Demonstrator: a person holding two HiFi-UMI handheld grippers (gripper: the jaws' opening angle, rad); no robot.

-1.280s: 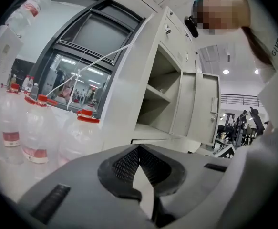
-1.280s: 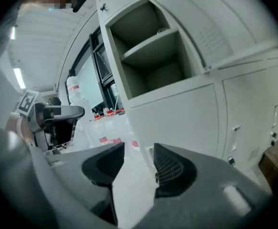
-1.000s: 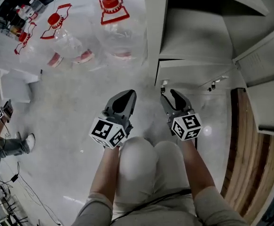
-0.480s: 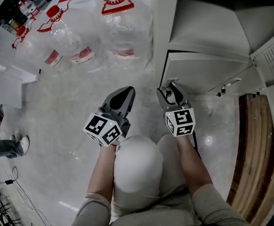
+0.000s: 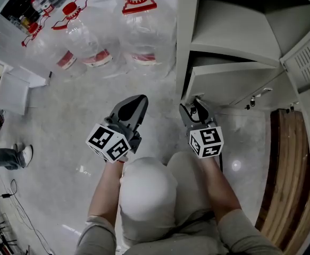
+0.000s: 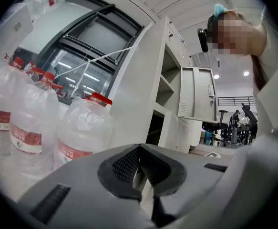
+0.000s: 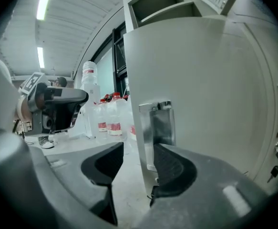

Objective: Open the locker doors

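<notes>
Right gripper view: the right gripper (image 7: 136, 160), jaws apart and just easing inward, straddles the locker door's (image 7: 210, 80) metal handle (image 7: 159, 127) without clamping it. The left gripper (image 6: 139, 151) is closed on nothing.

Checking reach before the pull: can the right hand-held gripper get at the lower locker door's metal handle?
Probably yes: the right hand-held gripper has its jaws, just closing slightly, astride the metal handle on the locker door edge; nothing blocks it.
</notes>
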